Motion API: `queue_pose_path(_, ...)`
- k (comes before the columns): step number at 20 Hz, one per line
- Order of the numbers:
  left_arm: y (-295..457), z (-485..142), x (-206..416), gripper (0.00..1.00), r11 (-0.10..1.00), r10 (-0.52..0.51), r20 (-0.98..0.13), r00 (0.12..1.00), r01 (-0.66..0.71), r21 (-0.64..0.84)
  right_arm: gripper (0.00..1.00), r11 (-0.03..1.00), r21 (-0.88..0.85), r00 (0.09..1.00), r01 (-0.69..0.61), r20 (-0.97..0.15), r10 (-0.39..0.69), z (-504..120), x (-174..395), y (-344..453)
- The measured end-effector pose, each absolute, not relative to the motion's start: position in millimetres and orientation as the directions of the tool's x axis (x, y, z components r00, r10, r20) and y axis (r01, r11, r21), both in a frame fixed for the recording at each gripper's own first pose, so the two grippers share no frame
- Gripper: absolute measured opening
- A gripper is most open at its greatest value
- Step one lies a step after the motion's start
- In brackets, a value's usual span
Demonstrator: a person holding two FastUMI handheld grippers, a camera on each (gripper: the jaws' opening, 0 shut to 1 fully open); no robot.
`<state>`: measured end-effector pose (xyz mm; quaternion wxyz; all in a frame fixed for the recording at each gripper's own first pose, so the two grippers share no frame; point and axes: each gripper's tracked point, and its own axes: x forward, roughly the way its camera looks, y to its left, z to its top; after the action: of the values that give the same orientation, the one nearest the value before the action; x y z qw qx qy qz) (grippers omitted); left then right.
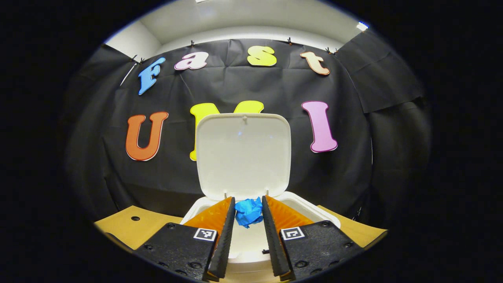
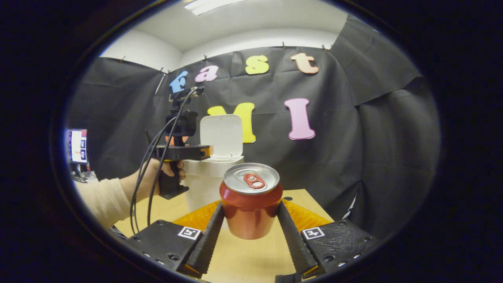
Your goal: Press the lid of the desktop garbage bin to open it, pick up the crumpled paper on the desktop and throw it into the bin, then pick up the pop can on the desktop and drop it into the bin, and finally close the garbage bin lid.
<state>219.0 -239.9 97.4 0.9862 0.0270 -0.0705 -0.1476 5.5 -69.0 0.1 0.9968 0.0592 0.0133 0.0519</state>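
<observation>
Left gripper point(image 1: 248, 210) holds the crumpled blue paper point(image 1: 248, 212) between its fingertips, jaws narrowed onto it, poised over the open white garbage bin point(image 1: 314, 210). The lid point(image 1: 243, 155) stands upright at 12 o'clock behind the paper.

Right gripper point(image 2: 251, 216) has the red pop can point(image 2: 250, 202) upright between both fingers, which appear to press on its sides. The can looks lifted slightly off the wooden worktop point(image 2: 243, 255). In the right gripper view the bin point(image 2: 204, 184) sits at about 11 o'clock from the can, with the left gripper point(image 2: 184, 151) and the hand point(image 2: 163, 177) holding it above the bin's near edge.

Risks, judged:
- Paper is gripped at the fingertips only; a release too near the front rim could bounce it onto the worktop.
- The can's wall is smooth, so it may slip or tilt in transit.
- Both grippers converge on one opening; collision is likely unless the left clears first.
- A knock on the upright lid could swing it shut early.
</observation>
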Motion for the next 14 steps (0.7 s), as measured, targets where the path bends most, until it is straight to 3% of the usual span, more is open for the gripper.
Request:
queue_pose_path(8, -251.6, 90.1, 220.5, 0.43, 0.958, -0.286, 0.133, 0.949, 0.283, 0.047, 0.79, 0.983, 0.175, 0.997, -0.062, -0.035, 0.069, -8.2, 13.9, -88.6)
queue_pose_path(14, -243.6, 94.1, 219.3, 0.48, 0.967, -0.253, 0.167, 0.953, 0.248, 0.048, 0.78, 0.982, 0.175, 0.996, -0.063, -0.043, 0.072, -11.6, 16.7, -88.0)
